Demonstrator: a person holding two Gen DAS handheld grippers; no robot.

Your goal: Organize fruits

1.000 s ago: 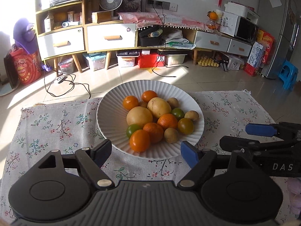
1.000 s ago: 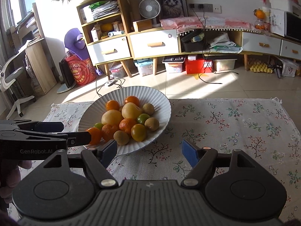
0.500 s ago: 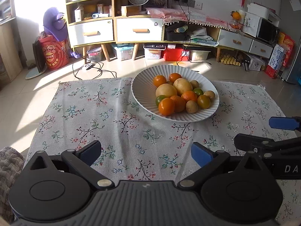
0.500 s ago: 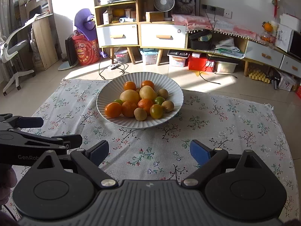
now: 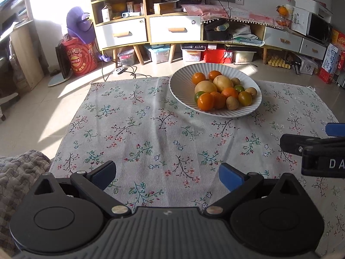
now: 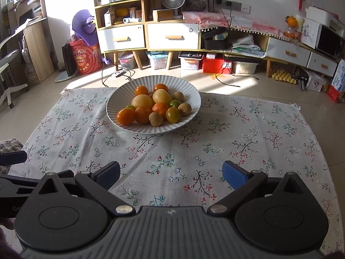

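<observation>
A white ribbed plate sits on the floral cloth and holds several fruits: oranges, two large yellow fruits, green ones and brown kiwis. My left gripper is open and empty, well short of the plate, which lies ahead to its right. My right gripper is open and empty, with the plate ahead, slightly left. Each gripper shows at the edge of the other's view.
The cloth's left edge and bare tile floor lie to the left. A grey quilted fabric sits at the near left corner. Cabinets with drawers, storage boxes and cables stand beyond the cloth.
Both grippers have pulled back from the plate, so it now lies farther away. The left gripper also shifted left. Both jaws stay open and empty.
</observation>
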